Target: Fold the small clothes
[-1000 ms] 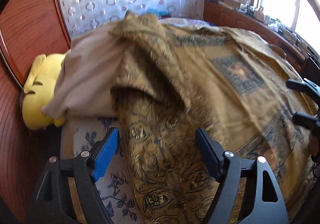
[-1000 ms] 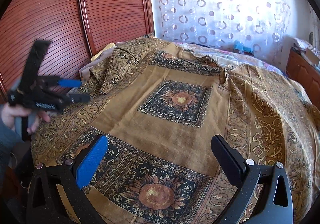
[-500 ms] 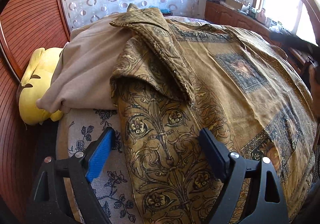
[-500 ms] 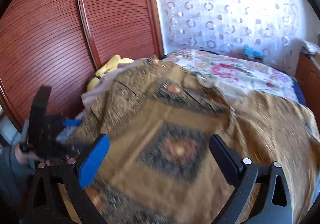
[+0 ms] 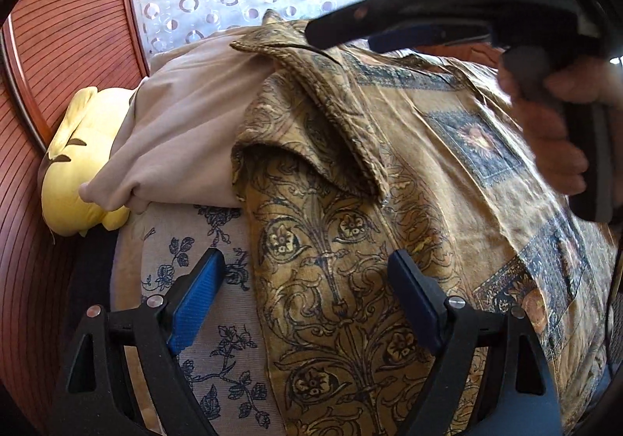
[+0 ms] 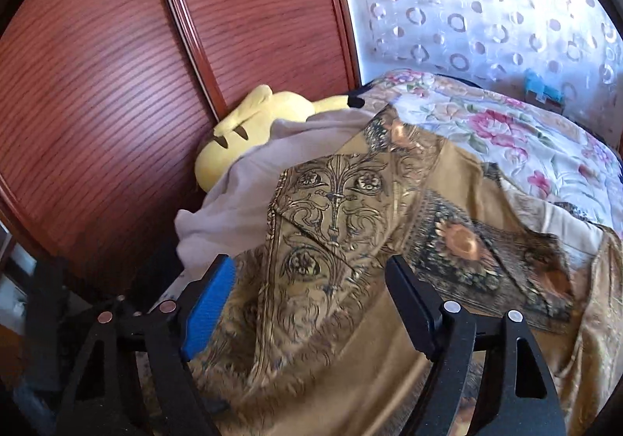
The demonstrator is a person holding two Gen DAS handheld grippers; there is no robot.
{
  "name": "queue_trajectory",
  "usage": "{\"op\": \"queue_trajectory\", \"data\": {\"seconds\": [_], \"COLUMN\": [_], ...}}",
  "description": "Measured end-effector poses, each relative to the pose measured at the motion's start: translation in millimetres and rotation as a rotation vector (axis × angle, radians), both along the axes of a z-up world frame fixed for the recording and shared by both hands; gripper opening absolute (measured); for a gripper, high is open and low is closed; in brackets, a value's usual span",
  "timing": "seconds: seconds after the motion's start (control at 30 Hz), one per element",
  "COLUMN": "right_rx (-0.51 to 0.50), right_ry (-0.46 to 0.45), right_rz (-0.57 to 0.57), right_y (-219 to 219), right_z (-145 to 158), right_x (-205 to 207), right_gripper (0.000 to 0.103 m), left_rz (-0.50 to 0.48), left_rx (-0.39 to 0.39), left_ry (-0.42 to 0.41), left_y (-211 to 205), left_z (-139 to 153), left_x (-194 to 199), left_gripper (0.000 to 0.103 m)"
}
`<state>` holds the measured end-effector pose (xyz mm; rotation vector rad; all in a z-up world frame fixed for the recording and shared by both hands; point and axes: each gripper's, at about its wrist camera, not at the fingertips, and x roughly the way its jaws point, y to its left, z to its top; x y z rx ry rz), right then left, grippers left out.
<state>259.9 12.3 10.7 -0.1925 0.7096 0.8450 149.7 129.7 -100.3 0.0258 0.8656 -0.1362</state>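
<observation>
Spreading across the middle of both views, the gold patterned garment (image 5: 350,241) lies on the bed (image 5: 202,303), its collar and one sleeve flipped over toward the upper centre of the frame. We hold the left gripper (image 5: 307,303) at the lower centre, jaws wide and empty, straddling the garment's left edge. Our right gripper (image 6: 311,303), also wide and empty, hangs above the cloth; in the left view it crosses the upper right. We judge we are at the arranging step, before any fold. Next calls for pinching the turned sleeve. A beige cloth (image 5: 187,132) and yellow plush toy (image 5: 74,171) sit at left.
</observation>
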Motion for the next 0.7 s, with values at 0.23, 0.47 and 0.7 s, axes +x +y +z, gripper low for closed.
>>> {"op": "queue_trajectory", "data": {"seconds": [0.23, 0.47, 0.7], "right_rx": [-0.036, -0.105, -0.058], "right_ry": [0.013, -0.037, -0.085], "right_rz": [0.004, -0.041, -0.186], "right_y": [28, 32, -24], "right_z": [-7, -13, -11], "right_x": [13, 15, 11], "right_gripper": [0.078, 0.041, 0.04], "left_rz": [0.011, 0.023, 0.024], "left_rx": [0.015, 0.013, 0.014], "left_ry": [0.0, 0.001, 0.0], "left_y": [-1, 1, 0], "left_z": [-1, -1, -1], "left_x": [0, 1, 1], "left_gripper": [0.086, 0.086, 0.086]}}
